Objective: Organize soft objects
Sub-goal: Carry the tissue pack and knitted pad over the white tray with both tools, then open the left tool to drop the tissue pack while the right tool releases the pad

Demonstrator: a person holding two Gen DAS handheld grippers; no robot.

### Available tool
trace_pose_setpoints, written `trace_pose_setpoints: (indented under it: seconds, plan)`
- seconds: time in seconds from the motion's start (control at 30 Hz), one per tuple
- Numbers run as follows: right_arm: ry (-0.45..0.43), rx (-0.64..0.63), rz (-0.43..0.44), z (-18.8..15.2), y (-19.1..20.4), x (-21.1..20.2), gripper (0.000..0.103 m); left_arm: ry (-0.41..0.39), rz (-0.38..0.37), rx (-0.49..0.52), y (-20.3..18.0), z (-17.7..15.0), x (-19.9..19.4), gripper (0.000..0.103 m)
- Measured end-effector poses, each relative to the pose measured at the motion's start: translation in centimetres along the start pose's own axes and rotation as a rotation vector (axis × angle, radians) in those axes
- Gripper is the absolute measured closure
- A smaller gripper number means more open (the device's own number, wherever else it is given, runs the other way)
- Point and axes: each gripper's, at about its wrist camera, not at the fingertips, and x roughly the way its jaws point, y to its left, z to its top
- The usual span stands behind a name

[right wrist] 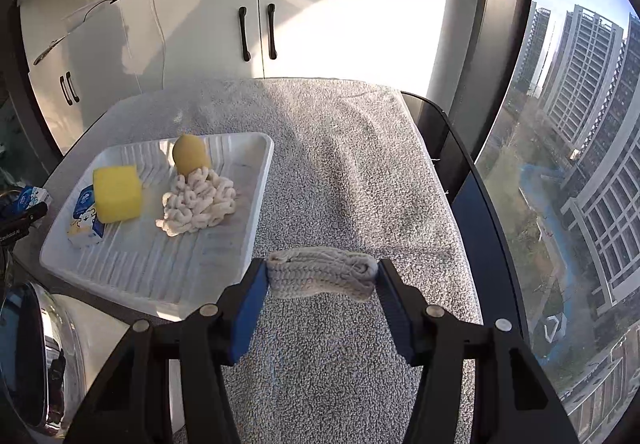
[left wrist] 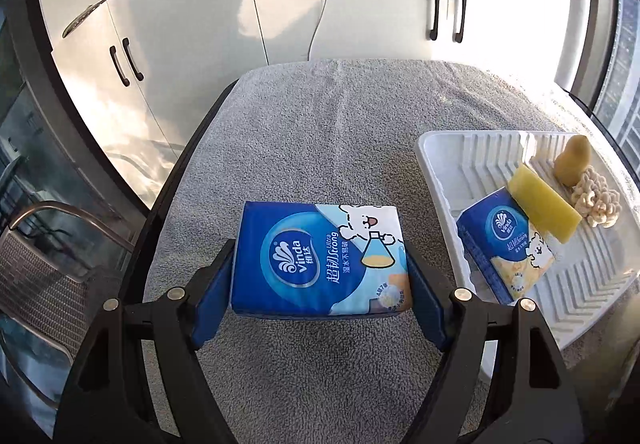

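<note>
left claw [left wrist: 320, 284]: clamps tissue pack [left wrist: 320, 256] by its sides
right claw [right wrist: 322, 280]: pinches folded cloth [right wrist: 322, 278], tray [right wrist: 248, 240] just left, probably its destination

Both wrist views look steeply down (close in), sharing the white tray [left wrist: 440, 148] [right wrist: 256, 180].

The blue tissue pack [left wrist: 320, 256] between the blue pads reads "Vinda" in white inside a round logo, with "Ultra Strong" and Chinese characters printed beside it. A second tissue pack [left wrist: 505, 244] lying in the white tray [left wrist: 460, 148] carries the same "Vinda" logo and Chinese characters. Smaller print on both packs is too tiny to read.
</note>
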Motion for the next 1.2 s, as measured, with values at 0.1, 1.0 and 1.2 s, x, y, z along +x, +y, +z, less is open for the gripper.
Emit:
trace_pose_setpoints:
  seconds: [0.1,1.0,1.2]
  plan:
    - [-0.010,-0.013,0.058,1.3,1.0,0.3,0.045,-0.010,-0.061,0.024,-1.1,1.9,0.7,0.027]
    - [0.240,-0.117,0.358,4.6,7.6,7.0,0.044,0.194,-0.397,0.193,-9.8,6.2,6.5,0.027]
    - [0.269,-0.140,0.356,4.7,8.3,7.3,0.043,0.236,-0.405,0.161,-9.8,6.2,7.1,0.027]
